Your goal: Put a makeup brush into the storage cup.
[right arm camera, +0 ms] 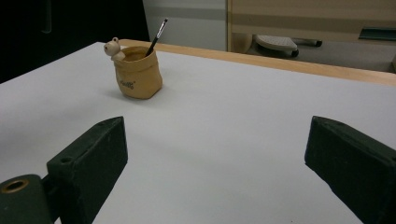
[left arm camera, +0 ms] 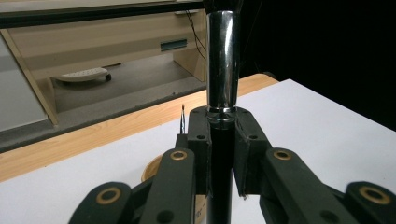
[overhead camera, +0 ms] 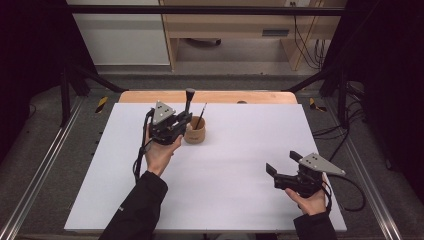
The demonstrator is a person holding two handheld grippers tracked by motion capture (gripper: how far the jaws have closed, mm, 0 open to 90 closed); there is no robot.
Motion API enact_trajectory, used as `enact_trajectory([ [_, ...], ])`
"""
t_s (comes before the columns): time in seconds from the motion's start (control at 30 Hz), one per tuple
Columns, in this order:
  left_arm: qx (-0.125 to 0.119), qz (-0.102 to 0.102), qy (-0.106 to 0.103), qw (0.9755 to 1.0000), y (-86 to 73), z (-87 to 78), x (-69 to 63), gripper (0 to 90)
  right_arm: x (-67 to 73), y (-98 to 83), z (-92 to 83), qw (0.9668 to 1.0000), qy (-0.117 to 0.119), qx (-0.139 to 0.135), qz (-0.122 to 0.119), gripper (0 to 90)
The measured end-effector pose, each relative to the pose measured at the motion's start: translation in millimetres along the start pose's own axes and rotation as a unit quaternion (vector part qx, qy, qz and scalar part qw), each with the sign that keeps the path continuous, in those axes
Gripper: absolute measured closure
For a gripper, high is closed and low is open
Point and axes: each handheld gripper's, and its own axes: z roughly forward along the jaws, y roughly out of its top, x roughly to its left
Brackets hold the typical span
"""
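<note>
Left gripper held a makeup brush beside the holder

The left gripper (overhead camera: 183,119) was clamped on the upright makeup brush (left arm camera: 223,65), just beside the tan pot (overhead camera: 195,135) containing a thin brush (right arm camera: 157,36). The right gripper (overhead camera: 283,162) jaws stood apart, empty, over the white table (overhead camera: 240,175).

Two handheld grippers, left (overhead camera: 186,120) and right (overhead camera: 281,168), work over one white table (overhead camera: 240,150). One tan holder (overhead camera: 195,134) stands far left, with one thin brush (overhead camera: 201,115) inside and one thick brush (overhead camera: 189,102) held upright.

The left gripper (overhead camera: 186,120) is at the far left, jaws squeezed tight. The right gripper (overhead camera: 283,161) sits near right, jaws wide apart.
</note>
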Motion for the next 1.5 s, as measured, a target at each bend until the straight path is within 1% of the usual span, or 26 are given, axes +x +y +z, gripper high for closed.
enact_trajectory([
  [0.3, 0.005, 0.001, 0.002, 1.0000, 2.2, 24.0, -1.2, 78.8, -1.3, -0.1, -0.9, 1.0000, 0.001, -0.001, 0.001, 6.6],
  [0.43, 0.009, 0.004, 0.007, 0.9999, 2.2, 33.2, -1.1, 78.8, -2.4, 0.0, -1.7, 1.0000, 0.000, -0.004, 0.003, 6.7],
  [0.63, 0.009, 0.003, 0.015, 0.9998, 2.2, 45.3, -0.5, 78.8, -2.8, 0.1, -2.0, 1.0000, 0.001, -0.005, 0.003, 6.7],
  [0.83, 0.015, 0.005, 0.020, 0.9997, 1.6, 58.4, 2.5, 78.8, -3.2, 0.3, -2.5, 1.0000, 0.001, -0.006, 0.005, 6.7],
  [0.93, 0.024, 0.007, 0.021, 0.9995, 0.6, 66.1, 4.2, 78.8, -3.7, 0.3, -2.5, 1.0000, 0.002, -0.006, 0.004, 6.6],
  [1.1, 0.031, 0.005, 0.025, 0.9992, -1.3, 75.7, 7.4, 78.8, -3.9, -0.1, -2.1, 1.0000, 0.002, -0.005, 0.005, 6.4],
  [1.2, 0.029, -0.001, 0.027, 0.9992, -3.3, 80.7, 10.3, 78.8, -4.2, -0.1, -2.3, 1.0000, 0.003, -0.005, 0.004, 6.4],
  [1.5, 0.034, -0.007, 0.028, 0.9990, -8.4, 90.0, 15.0, 78.8, -3.2, -0.1, -1.6, 1.0000, 0.002, -0.005, 0.004, 6.4],
])
